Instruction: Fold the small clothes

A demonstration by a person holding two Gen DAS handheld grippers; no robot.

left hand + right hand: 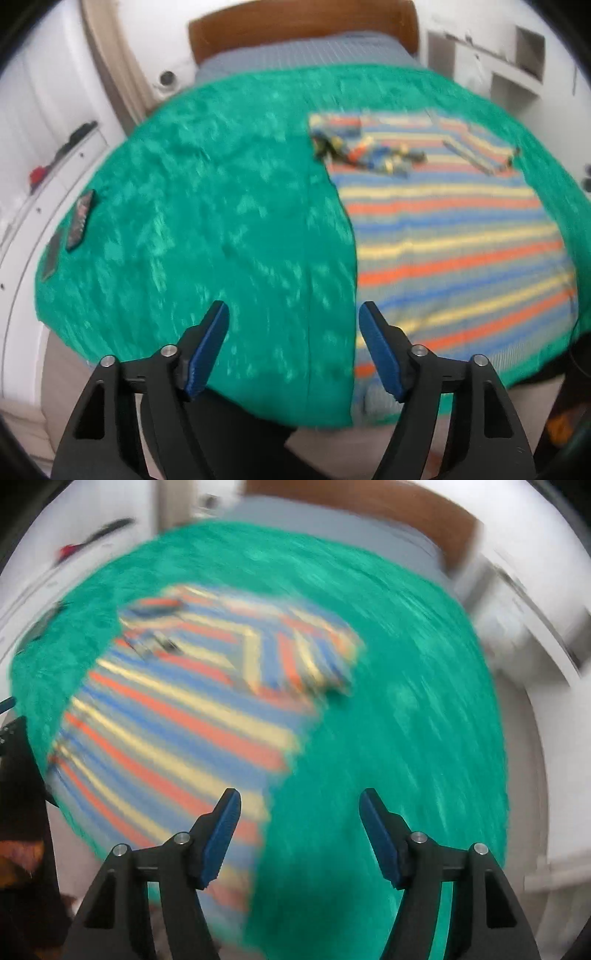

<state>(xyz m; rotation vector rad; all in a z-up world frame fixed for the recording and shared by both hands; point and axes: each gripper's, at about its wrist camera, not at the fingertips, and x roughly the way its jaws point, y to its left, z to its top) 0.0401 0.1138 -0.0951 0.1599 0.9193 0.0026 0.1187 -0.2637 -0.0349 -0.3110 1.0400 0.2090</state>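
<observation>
Striped shirt (454, 236) flat on green blanket (207, 221), on the bed, right half in left wrist view, hem near, collar end far. One sleeve (480, 151) folded in across the chest at far right. Printed graphic (369, 155) across chest, detail blurred.

Left hand-held gripper (293, 314) spread wide, pinching nothing, hanging over bare blanket near the bed's near edge, just left of shirt's left side. Blue pads (380, 350) clear of fabric.

Right hand-held gripper (300, 801) also spread wide, nothing between pads, over shirt's right edge near the hem. Right wrist view heavily motion-blurred; shirt (177, 720) lies left and far of gripper there, blanket (406, 720) to the right.

Two dark flat items (79, 219) at blanket's left edge, unidentifiable. Wooden headboard (303, 26) at far end.
</observation>
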